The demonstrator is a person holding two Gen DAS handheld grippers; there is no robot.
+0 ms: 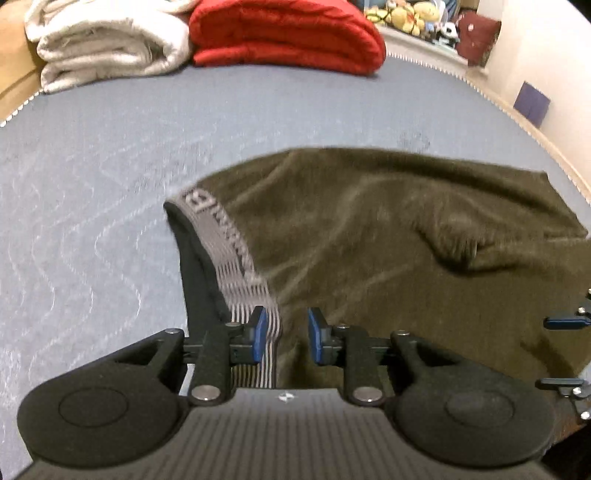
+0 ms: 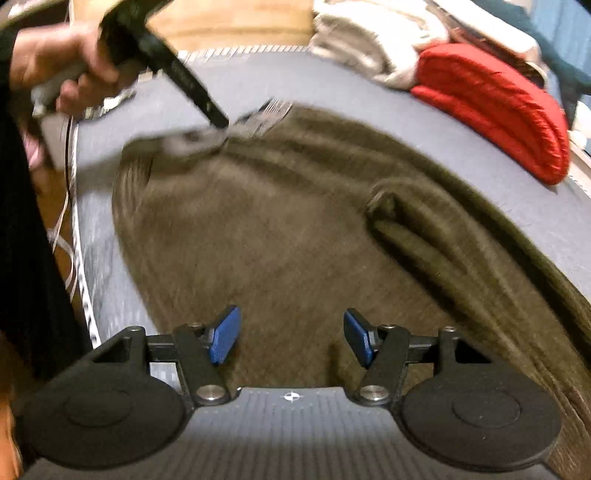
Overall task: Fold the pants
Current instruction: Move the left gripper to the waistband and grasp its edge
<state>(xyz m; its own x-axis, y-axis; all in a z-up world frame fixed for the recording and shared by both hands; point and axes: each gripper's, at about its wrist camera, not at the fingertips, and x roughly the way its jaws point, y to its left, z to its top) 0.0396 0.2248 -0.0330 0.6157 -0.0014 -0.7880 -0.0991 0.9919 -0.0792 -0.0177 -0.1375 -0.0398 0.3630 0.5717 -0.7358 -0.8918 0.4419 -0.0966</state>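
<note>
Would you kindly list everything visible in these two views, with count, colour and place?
pants: one, olive-brown with a grey striped waistband, spread on the mattress.
mattress: one, grey-blue quilted, underneath everything.
red blanket: one, folded, far edge.
white blanket: one, folded, beside the red one.
stuffed toys: several, mostly yellow, on a far ledge.
left gripper: black, blue pads, jaws apart over the waistband.
right gripper: black, blue pads, open above the pants.
hand: one, holding the left gripper's handle.
</note>
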